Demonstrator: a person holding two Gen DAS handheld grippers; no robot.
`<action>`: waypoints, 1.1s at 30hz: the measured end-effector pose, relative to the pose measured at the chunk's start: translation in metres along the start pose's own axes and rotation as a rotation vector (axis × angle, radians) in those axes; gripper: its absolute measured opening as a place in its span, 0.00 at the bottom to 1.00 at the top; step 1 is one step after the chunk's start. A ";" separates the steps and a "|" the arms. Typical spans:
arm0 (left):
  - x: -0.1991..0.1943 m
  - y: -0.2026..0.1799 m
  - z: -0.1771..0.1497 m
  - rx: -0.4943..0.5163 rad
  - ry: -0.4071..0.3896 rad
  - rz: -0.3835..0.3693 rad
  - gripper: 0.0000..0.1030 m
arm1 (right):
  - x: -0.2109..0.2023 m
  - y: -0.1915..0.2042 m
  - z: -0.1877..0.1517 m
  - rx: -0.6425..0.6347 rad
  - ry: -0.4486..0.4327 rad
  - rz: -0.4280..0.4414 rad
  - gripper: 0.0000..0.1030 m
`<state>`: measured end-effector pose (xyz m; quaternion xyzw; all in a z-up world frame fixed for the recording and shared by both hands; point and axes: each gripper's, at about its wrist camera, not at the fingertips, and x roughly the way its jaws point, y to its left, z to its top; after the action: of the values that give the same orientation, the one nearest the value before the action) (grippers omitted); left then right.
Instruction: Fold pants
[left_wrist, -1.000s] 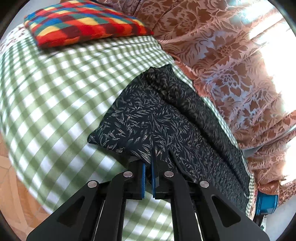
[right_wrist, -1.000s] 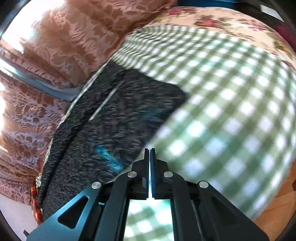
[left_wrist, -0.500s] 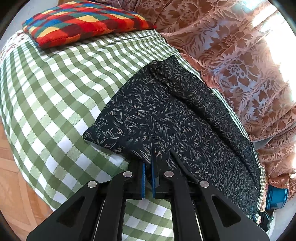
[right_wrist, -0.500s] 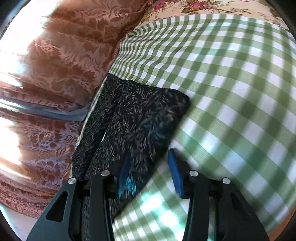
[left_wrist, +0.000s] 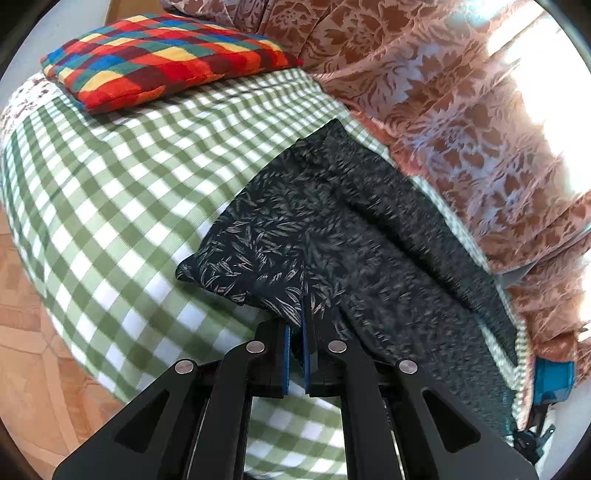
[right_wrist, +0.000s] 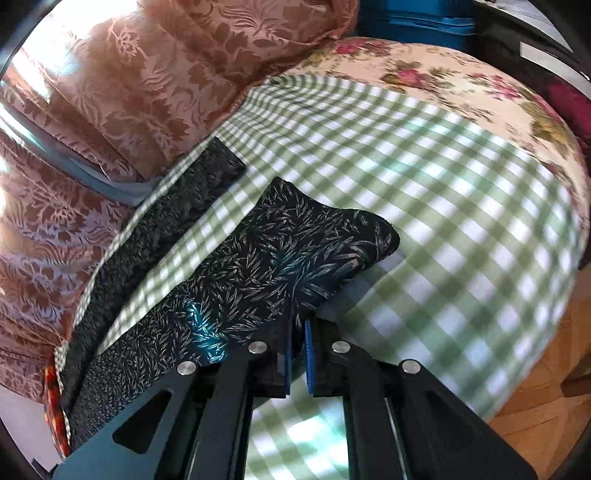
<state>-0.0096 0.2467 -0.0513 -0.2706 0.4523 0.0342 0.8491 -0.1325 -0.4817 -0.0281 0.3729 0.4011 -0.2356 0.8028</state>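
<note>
Leaf-print pants (left_wrist: 351, 236) laid lengthwise along the curtain (left_wrist: 461, 110); near hem edge clamped by left gripper (left_wrist: 296, 325), other leg's hem pinched, lifted by down-tilted right gripper (right_wrist: 297, 325).

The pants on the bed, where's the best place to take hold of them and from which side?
Grip the near edge of the pants, at its two ends, coming from the open bedside. That edge lies free on the checked sheet; the far side runs along the curtain, leaving little room there.
</note>
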 end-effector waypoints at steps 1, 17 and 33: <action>0.004 0.000 -0.004 0.014 0.016 0.019 0.04 | 0.000 -0.003 -0.005 -0.001 0.010 -0.013 0.04; -0.036 0.027 0.030 0.018 -0.098 0.135 0.30 | -0.033 0.068 0.002 -0.165 -0.142 -0.031 0.61; 0.104 -0.073 0.183 0.133 -0.013 0.048 0.69 | 0.071 0.282 -0.093 -0.533 0.210 0.387 0.68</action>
<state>0.2111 0.2553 -0.0203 -0.2025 0.4542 0.0260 0.8672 0.0559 -0.2417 -0.0080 0.2414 0.4510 0.0739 0.8561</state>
